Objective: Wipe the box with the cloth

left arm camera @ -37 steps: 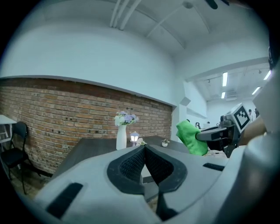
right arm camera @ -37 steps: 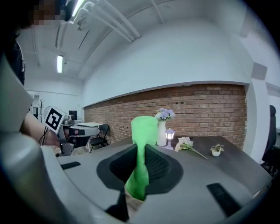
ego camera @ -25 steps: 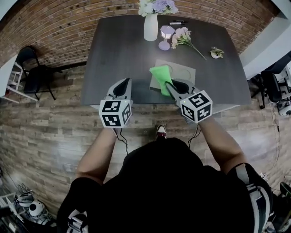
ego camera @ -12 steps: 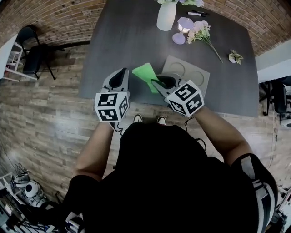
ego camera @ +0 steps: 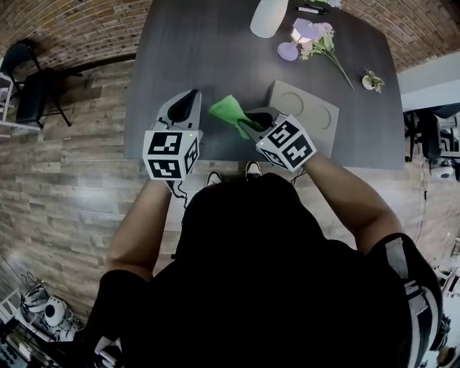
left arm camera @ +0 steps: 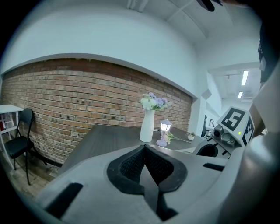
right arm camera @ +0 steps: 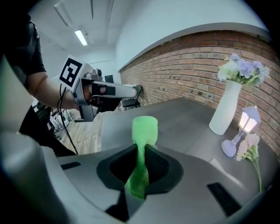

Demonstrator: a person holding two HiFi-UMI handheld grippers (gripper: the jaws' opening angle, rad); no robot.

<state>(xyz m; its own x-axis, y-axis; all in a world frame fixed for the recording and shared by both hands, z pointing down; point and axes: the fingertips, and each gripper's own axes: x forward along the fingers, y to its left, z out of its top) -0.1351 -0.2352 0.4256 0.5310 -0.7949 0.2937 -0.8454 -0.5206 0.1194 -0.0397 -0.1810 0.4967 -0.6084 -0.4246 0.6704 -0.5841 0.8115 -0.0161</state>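
cloth (ego camera: 228, 111) came off the box (ego camera: 310, 113) within the last second. right gripper (ego camera: 249, 126) pinched it, held left of the box at frame centre. wiping not yet begun, i judged. left gripper (ego camera: 191, 99) pressed together, empty. box's near-left corner hidden behind the right gripper; vase (ego camera: 269, 16) cut off at the top edge.

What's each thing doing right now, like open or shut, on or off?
Left tongs: shut, empty.
Right tongs: shut on the cloth.
Cloth: bunched up, pinched between the tongs.
Box: lying flat.
Lamp: lit.
Vase: standing upright.
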